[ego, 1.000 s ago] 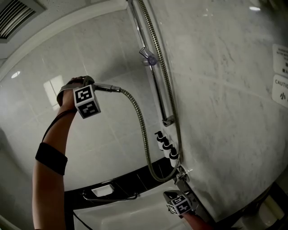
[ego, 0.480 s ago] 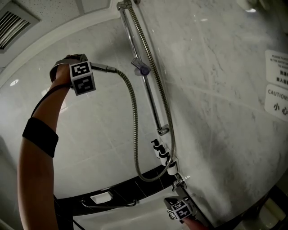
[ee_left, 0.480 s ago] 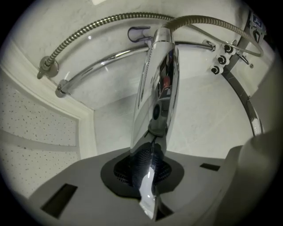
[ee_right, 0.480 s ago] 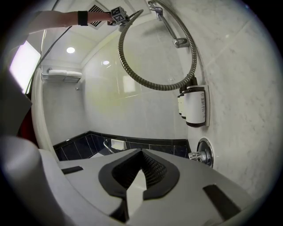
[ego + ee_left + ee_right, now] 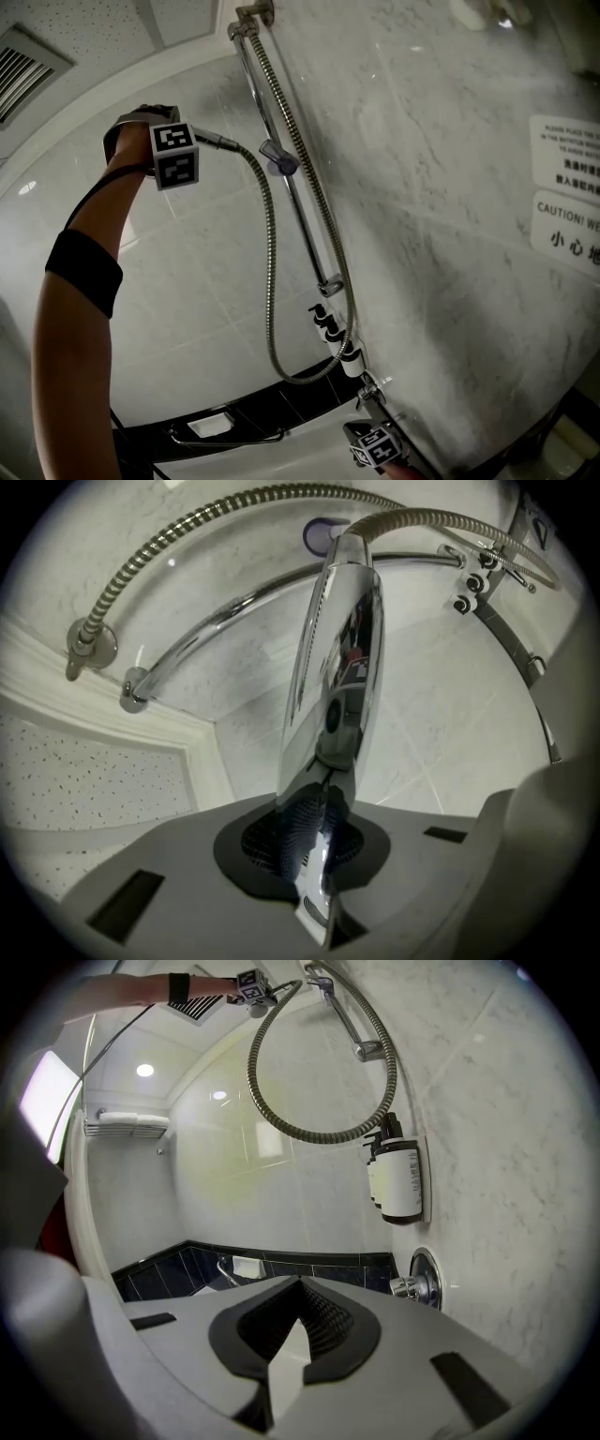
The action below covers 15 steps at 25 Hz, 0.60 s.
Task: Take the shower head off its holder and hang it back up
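Left gripper [image 5: 314, 855] clamps the slim chrome shower head [image 5: 333, 667], seemingly re-hanging it; next, seat it in the clear plastic holder [image 5: 279, 161] just ahead; right gripper [image 5: 281, 1368] closed, empty.

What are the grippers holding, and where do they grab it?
Left gripper pinches the shower head at the end away from its hose; right gripper holds nothing.

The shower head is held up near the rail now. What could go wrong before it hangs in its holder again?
1. The left tool is shut on the shower head, whose chrome is smooth; it may slip or twist in the grip.
2. The holder on the rail is small, so the head may miss it.
3. The hose loops low beside the pump bottles and could snag on them.
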Available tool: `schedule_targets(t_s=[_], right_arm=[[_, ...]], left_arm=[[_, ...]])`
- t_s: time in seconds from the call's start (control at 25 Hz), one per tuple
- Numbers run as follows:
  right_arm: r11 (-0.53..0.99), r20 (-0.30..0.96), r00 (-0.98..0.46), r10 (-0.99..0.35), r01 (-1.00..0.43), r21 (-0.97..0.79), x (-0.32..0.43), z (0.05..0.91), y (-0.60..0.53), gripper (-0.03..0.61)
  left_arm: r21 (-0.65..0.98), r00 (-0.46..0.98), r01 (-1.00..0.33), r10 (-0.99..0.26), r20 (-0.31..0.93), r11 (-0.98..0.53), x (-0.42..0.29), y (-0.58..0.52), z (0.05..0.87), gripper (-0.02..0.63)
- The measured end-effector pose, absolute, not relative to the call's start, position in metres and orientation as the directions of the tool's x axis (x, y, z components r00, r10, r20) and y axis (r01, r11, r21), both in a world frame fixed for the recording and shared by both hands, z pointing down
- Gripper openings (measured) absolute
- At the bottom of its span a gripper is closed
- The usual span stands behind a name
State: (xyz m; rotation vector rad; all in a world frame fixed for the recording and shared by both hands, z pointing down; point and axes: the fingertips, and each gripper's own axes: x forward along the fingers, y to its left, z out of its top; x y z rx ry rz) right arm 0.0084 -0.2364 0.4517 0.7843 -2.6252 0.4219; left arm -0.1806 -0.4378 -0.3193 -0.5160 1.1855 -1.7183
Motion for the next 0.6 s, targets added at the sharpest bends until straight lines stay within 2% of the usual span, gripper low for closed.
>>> schedule_targets(t_s=[0.6], right_arm=[[0.778,0.427,-0.764,-0.484,-0.599,-0.190,0.028,0.462,-0.247,0.017]], left_arm=[[-0.800,-0.462,0.595,-0.848,-0.260,-0.079,-0.148,-0.454,-0.341,0.023]])
